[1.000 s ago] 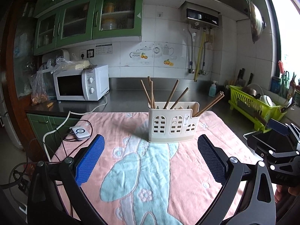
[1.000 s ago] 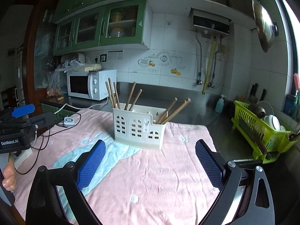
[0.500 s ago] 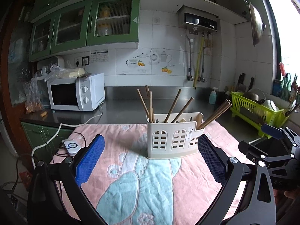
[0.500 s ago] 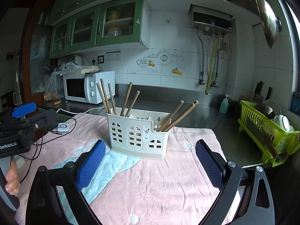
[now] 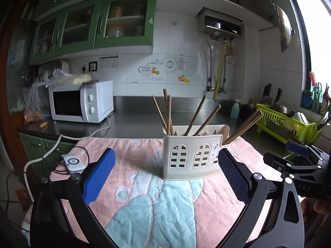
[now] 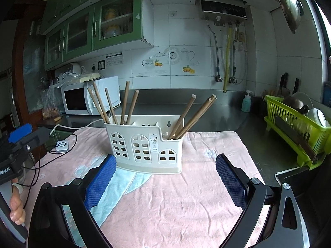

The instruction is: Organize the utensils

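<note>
Chopsticks (image 6: pixel 187 116) are sitting in the white holder (image 6: pixel 144 144) on the surface; left tool (image 5: pixel 165 177) and right tool (image 6: pixel 165 184) are hanging wide open, empty, probably lining up a grab.

A: Where is the light coming from?

B: Daylight, from the window (image 5: pixel 318 20) at the far right. It is blown out to plain white there, with no detail.

A: And away from the window?

B: It falls off. The white wall tiles (image 5: pixel 182 47) are evenly lit, the green cabinets (image 5: pixel 93 24) further left are dull, and the far left edge goes near black.

A: Shadows?

B: Soft only. The utensil holder (image 6: pixel 144 144) casts a faint one on the towel (image 6: pixel 186 196), on its side away from the window.

A: Sharpness?

B: Crisp in the middle. Strong fisheye bending at the edges, dark corners, and a glint on the hanging steel lid (image 6: pixel 287 4).
</note>
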Demonstrator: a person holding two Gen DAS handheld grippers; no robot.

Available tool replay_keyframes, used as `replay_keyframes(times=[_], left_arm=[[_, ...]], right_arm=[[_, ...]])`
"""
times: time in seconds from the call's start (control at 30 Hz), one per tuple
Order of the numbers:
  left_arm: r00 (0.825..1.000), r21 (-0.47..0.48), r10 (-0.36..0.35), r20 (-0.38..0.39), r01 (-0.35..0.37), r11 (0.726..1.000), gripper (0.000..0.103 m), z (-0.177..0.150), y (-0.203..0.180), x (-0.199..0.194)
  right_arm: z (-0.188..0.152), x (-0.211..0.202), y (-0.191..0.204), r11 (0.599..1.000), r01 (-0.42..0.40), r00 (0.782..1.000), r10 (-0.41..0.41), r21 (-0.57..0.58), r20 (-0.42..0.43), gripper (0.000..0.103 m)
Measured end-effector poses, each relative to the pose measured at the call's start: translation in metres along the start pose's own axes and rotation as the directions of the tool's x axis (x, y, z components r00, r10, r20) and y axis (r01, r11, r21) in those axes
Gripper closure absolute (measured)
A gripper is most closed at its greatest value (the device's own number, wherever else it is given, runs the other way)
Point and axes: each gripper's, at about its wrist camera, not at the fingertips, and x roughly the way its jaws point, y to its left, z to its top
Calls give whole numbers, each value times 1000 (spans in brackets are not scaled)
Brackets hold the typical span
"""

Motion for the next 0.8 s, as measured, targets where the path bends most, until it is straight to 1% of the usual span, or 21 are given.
replay_keyframes(times=[0.07,0.13,0.27,0.43,0.67,0.8], left_arm=[[1000,12,8,-26,-8,1000,5,-2,1,8],[999,2,21,-26,-21,1000,5,-1,4,10],[1000,-21,12,-26,-12,1000,5,-1,7,10],[999,-7,-4,-52,3,1000,5,-2,4,14],[996,-10,-16,-92,15,1000,5,-7,2,21],[994,-11,-14,-104,13,1000,5,-8,2,23]], right_arm=[[0,3,-2,1000,6,1000,-6,4,1,10],[-1,6,-6,1000,4,1000,-4,17,2,10],[-1,8,-9,1000,18,1000,-18,13,-3,10],[1,5,-10,1000,-3,1000,3,26,-2,10],[-2,11,-3,1000,-16,999,17,13,-30,10],[-3,11,-3,1000,-7,1000,7,2,-30,10]])
